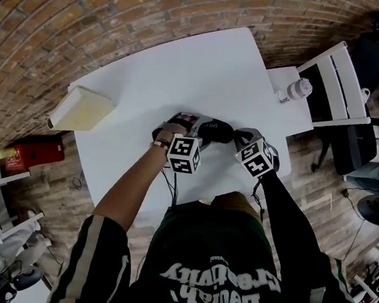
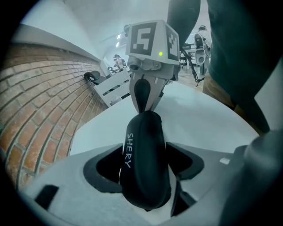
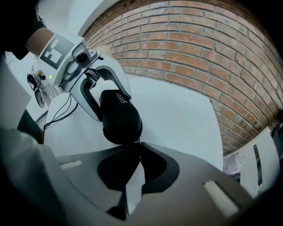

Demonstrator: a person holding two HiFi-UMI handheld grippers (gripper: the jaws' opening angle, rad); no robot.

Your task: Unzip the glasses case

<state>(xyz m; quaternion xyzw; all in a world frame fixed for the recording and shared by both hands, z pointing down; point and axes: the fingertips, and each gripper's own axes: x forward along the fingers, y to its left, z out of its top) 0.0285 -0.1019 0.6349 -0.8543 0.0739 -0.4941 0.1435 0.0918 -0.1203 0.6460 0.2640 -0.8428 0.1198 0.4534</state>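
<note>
Black glasses case [image 2: 146,163], lettered SHERY, is held over the white counter [image 1: 186,65], clamped between the jaws of the left tool [image 2: 145,150]. The right tool [image 3: 137,143] meets the case's free end with its jaws pressed together; whether they pinch the zip pull cannot be made out. A cream box [image 1: 85,109] sits at the counter's left edge.

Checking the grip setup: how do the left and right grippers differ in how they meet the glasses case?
The left gripper's jaws stand apart, clamped across the glasses case's body; the right gripper's jaws are shut together. The left gripper holds the case near one end; the right gripper touches only the opposite end's tip. Both meet the same case over the white table.
</note>
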